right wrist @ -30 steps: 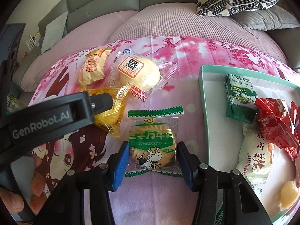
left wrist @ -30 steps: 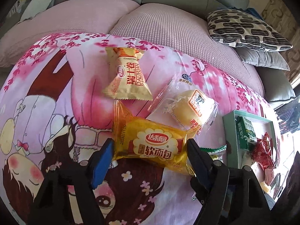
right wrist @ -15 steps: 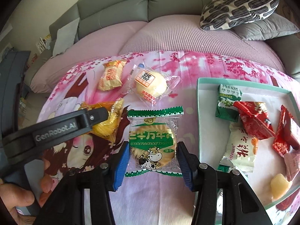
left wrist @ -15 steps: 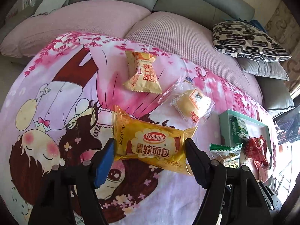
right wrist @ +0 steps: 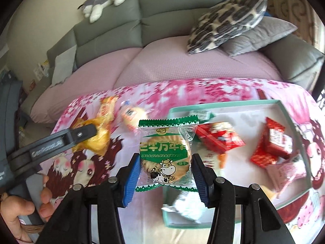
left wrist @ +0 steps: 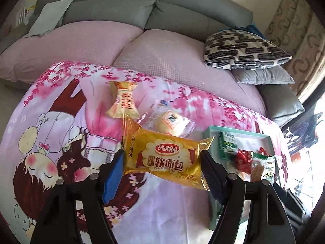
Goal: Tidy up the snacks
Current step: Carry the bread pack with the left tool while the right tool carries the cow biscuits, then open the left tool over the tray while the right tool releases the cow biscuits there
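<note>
- step in hand, as judged: carrying two snacks to the tray [right wrist: 288, 109] together
- left claw [left wrist: 161, 169]: jaws part open, clamped on the ends of the bread pack [left wrist: 162, 158]; the pack hangs clear above the blanket [left wrist: 50, 122], left of the tray
- right claw [right wrist: 165, 174]: jaws part open, pinching the biscuit pack [right wrist: 165, 156] by its sides; it hovers at the tray's near-left corner
- next move calls for bringing each pack over bare tray floor, then letting go
- bread pack: glossy yellow, puffy; biscuit pack: clear film, green trim, cow print
</note>
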